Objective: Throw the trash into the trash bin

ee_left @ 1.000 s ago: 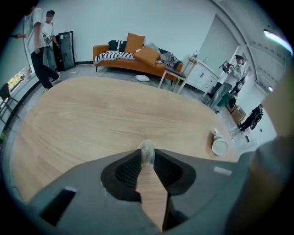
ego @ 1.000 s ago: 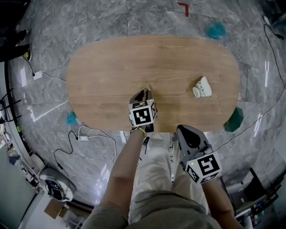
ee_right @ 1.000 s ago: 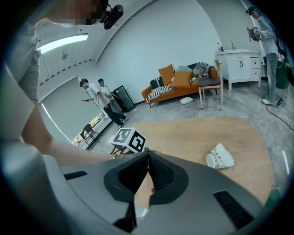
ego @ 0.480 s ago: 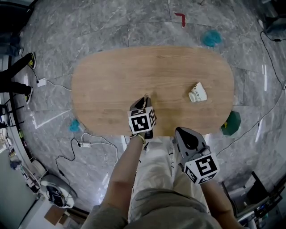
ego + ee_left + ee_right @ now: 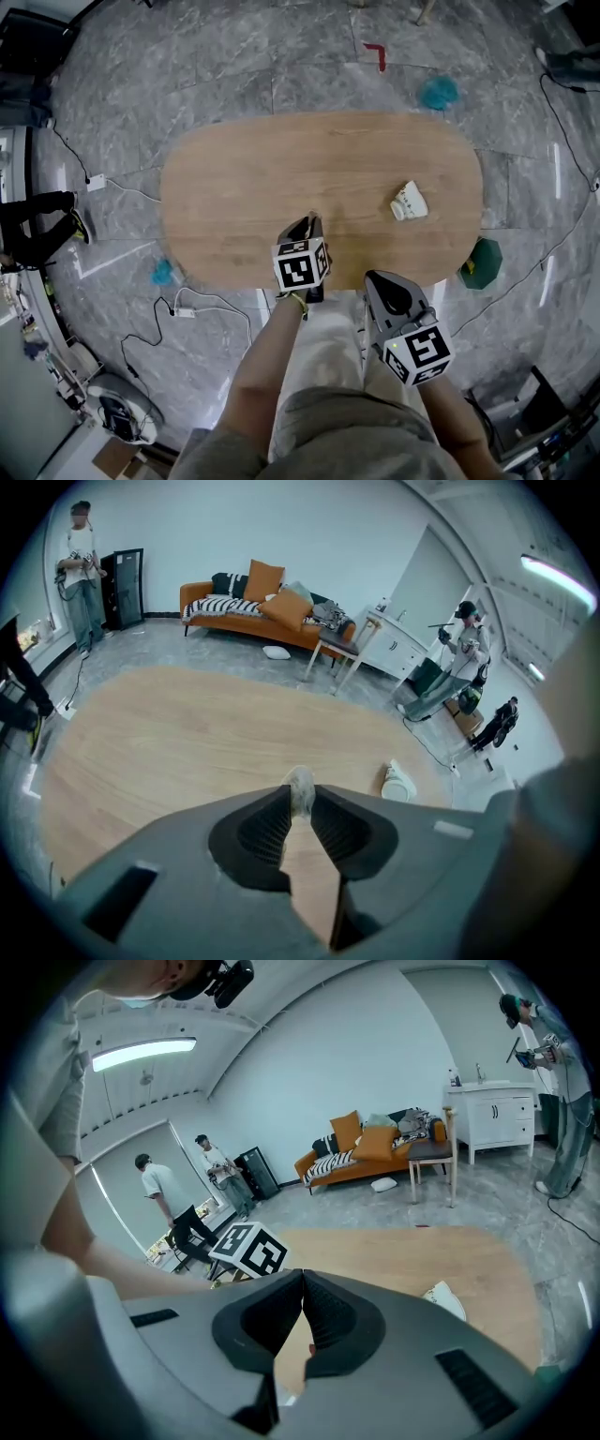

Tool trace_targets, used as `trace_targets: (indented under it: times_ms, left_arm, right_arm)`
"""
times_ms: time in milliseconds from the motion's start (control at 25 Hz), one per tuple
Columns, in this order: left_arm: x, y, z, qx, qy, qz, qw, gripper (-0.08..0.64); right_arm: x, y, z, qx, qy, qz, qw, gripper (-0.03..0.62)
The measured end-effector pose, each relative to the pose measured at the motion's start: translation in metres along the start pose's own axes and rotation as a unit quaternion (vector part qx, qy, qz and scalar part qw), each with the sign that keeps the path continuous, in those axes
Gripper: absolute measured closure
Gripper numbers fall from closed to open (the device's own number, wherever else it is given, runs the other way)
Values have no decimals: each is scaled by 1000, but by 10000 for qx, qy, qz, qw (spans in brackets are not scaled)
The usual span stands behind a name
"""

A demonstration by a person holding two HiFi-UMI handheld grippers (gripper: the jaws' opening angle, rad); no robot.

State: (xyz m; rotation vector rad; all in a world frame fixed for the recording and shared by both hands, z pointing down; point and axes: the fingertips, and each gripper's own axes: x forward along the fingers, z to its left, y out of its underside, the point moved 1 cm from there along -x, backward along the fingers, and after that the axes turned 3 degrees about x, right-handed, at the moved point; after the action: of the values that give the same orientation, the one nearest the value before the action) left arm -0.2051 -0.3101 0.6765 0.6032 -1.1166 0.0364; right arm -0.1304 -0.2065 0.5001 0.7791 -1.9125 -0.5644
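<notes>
Scrap (image 5: 300, 787), small and whitish, sits pinched at the very tips of the left gripper (image 5: 308, 221), whose jaws are closing on it above the 6 o'clock edge of the oval table (image 5: 244, 159). The right gripper (image 5: 302, 1274) is empty, its jaws brought together tip to tip, just off the table edge at about 5 o'clock. A second piece of trash, a crumpled paper cup (image 5: 409, 202), lies at 3 o'clock on the tabletop, well apart from both grippers. No bin is positively identified; a dark green object (image 5: 481, 262) on the floor just past the 4 o'clock rim may be it. Assessment: the hold is shallow, at the tips only, so the squeeze should be firm before travel, the carry unhurried, and the release made only directly over the bin mouth.
</notes>
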Motion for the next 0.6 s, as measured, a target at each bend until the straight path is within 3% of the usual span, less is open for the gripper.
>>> trace_targets:
  times_ms: [600]
  left_arm:
    - [-59, -20, -45, 487, 363, -70, 9981, 488]
  right_arm:
    - [-32, -29, 11, -281, 192, -332, 9989, 583]
